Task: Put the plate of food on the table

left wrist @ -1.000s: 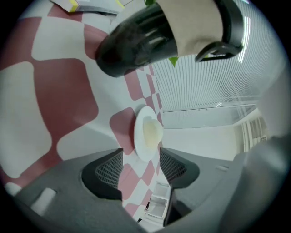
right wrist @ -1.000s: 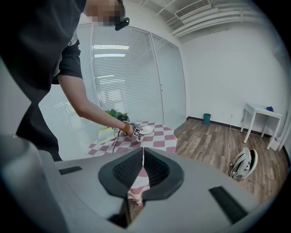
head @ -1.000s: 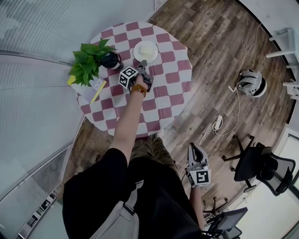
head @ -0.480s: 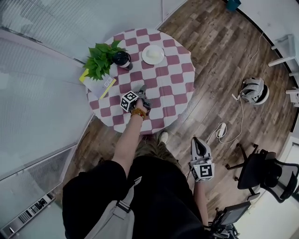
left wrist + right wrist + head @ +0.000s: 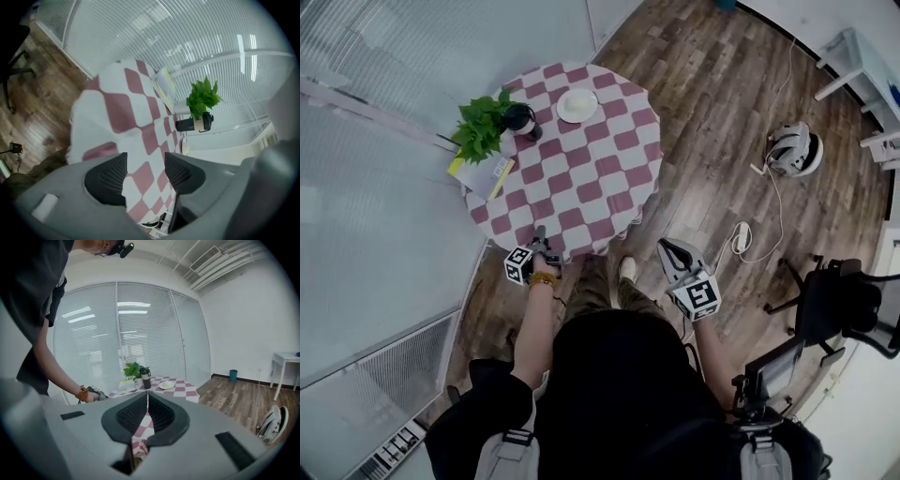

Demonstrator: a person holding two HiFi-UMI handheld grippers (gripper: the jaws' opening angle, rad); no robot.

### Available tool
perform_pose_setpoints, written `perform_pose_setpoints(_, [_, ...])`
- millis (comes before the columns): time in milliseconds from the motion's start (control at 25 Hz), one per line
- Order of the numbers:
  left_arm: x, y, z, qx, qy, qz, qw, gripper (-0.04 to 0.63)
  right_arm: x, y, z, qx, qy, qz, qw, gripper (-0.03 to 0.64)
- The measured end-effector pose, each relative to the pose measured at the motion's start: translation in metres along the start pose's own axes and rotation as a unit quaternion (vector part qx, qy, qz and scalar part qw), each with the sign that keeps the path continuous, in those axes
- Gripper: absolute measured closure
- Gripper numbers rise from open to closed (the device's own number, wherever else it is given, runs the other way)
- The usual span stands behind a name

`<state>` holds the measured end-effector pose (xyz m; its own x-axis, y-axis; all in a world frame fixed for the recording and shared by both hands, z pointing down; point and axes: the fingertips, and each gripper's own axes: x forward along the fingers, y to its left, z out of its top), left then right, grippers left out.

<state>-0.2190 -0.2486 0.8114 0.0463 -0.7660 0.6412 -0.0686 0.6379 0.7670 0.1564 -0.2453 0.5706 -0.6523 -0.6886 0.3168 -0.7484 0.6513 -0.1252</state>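
**Plate on table; both tongs empty**

We find the plate [image 5: 577,105] resting on the far side of the checked table [image 5: 581,192], near the potted plant [image 5: 481,131]. Our left tongs [image 5: 145,166] stand apart by the near edge. Our right tongs [image 5: 146,404] are closed together, holding nothing.

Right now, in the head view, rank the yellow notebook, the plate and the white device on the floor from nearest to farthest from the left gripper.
1. yellow notebook, at the left edge of the table, nearest the left gripper.
2. plate, on the table's far side.
3. white device, on the floor far off to the right.
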Motion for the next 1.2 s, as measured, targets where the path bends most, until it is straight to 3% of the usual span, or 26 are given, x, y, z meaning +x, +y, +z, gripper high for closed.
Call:
perform_pose_setpoints(200, [-0.058, 0.041, 0.018, 0.003, -0.024, 0.013, 0.9996, 0.36, 0.024, 0.013, 0.006, -0.001, 0.003, 0.044, 0.999, 0.603])
perform_pose_setpoints(360, [-0.084, 0.029, 0.033, 0.034, -0.028, -0.025, 0.9987, 0.36, 0.045, 0.031, 0.024, -0.013, -0.012, 0.068, 0.998, 0.603])
perform_pose_setpoints(560, [-0.094, 0.014, 0.039, 0.107, 0.002, -0.066, 0.992, 0.362, 0.07, 0.064, 0.035, -0.03, -0.013, 0.098, 0.995, 0.603])
perform_pose_setpoints(680, [-0.105, -0.017, 0.022, 0.183, 0.048, -0.103, 0.9765, 0.37, 0.081, 0.09, 0.046, -0.039, -0.016, 0.117, 0.992, 0.603])
perform_pose_setpoints(760, [-0.114, -0.039, 0.009, 0.242, 0.077, -0.134, 0.9577, 0.407, 0.089, 0.107, 0.055, -0.049, -0.021, 0.13, 0.99, 0.603])
perform_pose_setpoints(920, [-0.14, -0.091, -0.01, 0.341, 0.091, -0.203, 0.9136, 0.568, 0.099, 0.141, 0.079, -0.076, -0.034, 0.14, 0.987, 0.603])
perform_pose_setpoints(1040, [-0.156, -0.134, -0.018, 0.4, 0.083, -0.257, 0.8762, 0.588, 0.099, 0.165, 0.105, -0.106, -0.053, 0.139, 0.983, 0.603])
perform_pose_setpoints(1120, [-0.169, -0.162, -0.025, 0.461, 0.074, -0.288, 0.8364, 0.588, 0.098, 0.181, 0.124, -0.118, -0.068, 0.142, 0.98, 0.604])
perform_pose_setpoints(1200, [-0.188, -0.188, -0.034, 0.538, 0.053, -0.315, 0.7802, 0.589, 0.095, 0.196, 0.142, -0.127, -0.083, 0.148, 0.977, 0.604])
